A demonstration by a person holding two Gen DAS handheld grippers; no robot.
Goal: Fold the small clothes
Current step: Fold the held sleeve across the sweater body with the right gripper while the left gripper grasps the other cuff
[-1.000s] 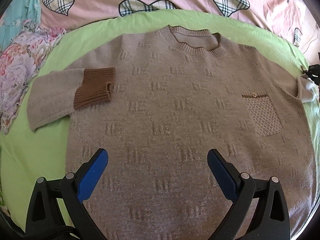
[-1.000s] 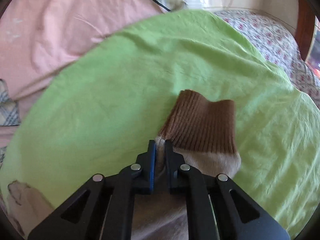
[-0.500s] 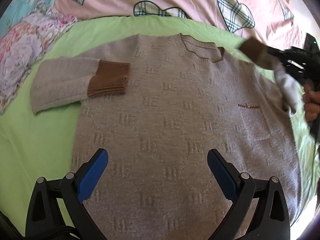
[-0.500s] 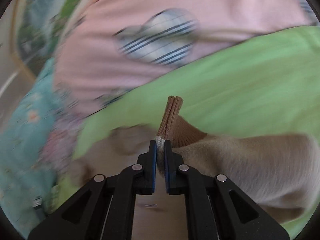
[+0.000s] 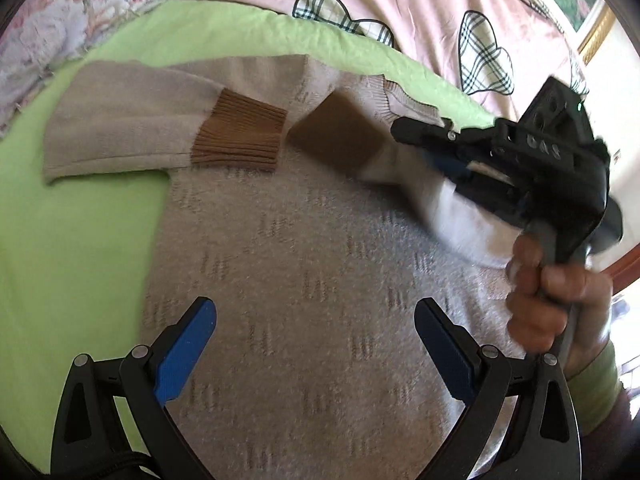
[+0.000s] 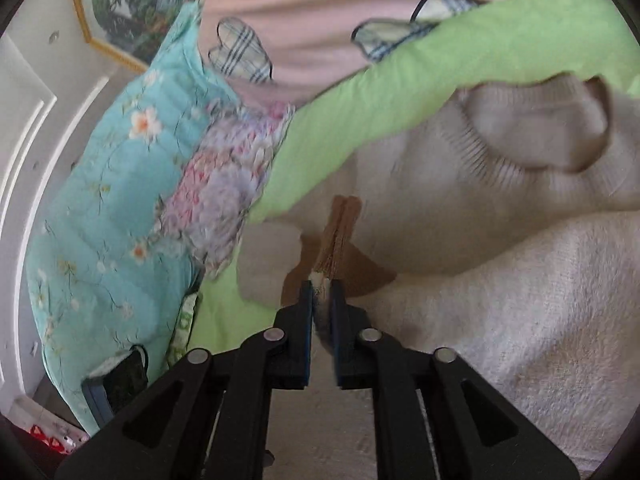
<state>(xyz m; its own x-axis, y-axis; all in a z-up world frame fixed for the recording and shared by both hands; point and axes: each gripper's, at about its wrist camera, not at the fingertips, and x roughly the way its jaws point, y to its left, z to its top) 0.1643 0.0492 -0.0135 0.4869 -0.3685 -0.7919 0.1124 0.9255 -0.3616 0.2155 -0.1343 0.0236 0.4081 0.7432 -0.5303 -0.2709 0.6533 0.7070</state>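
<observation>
Beige knit, the sweater is spread flat on the green sheet of the bed, one sleeve already folded inward so the body can be narrowed. The other sleeve is carried across by the right claw, whose jaws are opening, the cuff pinched between them. The left claw is held wide apart above the hem, grasping nothing.

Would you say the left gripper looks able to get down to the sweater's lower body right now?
Probably yes: the left gripper hangs open right above the sweater, nothing between them; the right gripper carries the sleeve farther off.
</observation>
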